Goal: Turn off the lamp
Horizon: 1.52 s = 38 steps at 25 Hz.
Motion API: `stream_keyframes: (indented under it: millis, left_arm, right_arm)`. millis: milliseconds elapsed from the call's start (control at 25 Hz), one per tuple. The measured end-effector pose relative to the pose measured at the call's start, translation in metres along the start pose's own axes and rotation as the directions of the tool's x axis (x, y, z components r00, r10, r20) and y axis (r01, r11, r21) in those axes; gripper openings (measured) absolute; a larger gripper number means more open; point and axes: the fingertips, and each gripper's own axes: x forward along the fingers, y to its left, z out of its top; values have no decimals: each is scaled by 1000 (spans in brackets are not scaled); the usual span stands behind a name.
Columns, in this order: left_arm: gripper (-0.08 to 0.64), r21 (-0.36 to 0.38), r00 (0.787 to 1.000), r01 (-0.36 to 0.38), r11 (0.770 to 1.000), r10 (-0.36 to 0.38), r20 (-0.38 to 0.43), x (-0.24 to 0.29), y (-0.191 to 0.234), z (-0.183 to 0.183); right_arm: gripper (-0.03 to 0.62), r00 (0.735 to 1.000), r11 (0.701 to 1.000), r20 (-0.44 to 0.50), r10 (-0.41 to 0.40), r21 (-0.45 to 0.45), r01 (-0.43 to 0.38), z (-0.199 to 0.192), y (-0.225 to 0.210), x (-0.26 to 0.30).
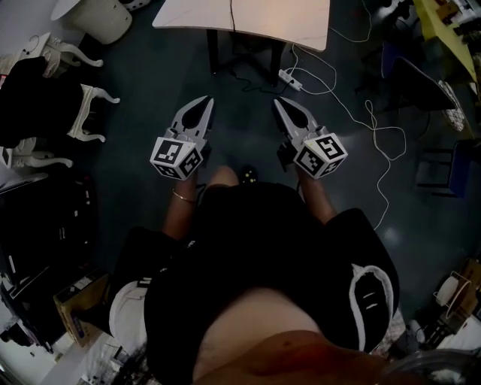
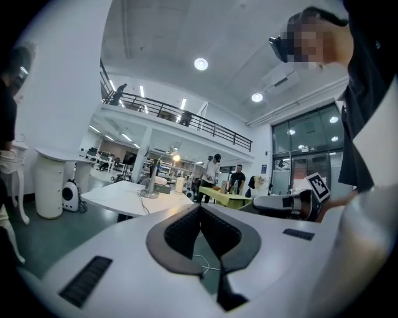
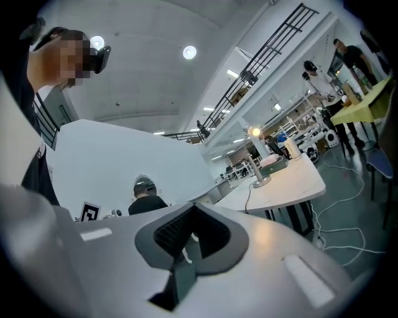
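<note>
Left gripper [image 1: 207, 100]: we held it low over the dark floor [image 1: 143, 75], jaws closed tip to tip with nothing between them.
Right gripper [image 1: 276, 101]: near the left one but not touching it, jaws likewise together and empty.
Aim: both grippers pointed at the white surface [image 1: 248, 22] ahead of us.
Lamp [image 3: 257, 163]: upright on that surface, head glowing, a cord trailing from its base across the top; we were well apart from it.
Floor clutter: a power strip [image 1: 289, 77] near the surface's legs, and a white cable [image 1: 368, 113] looping off to our right.
Background: people [image 2: 214, 177] stood at a yellow-green table [image 2: 227, 197] beyond the surface.
</note>
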Motion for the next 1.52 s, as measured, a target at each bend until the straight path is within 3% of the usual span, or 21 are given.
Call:
stream_keyframes:
  millis: [440,1520]
  left_arm:
    - [6,7,992,120,993,-119,-51,43,-28,-3]
    - [6,-56,978,175,983,-180,-104,53,79,-3]
  right_arm:
    - [1,994,995,53,-96,11,96,16,-25,-27]
    - [0,981,980,15,-192,64,190,-17,-25,69]
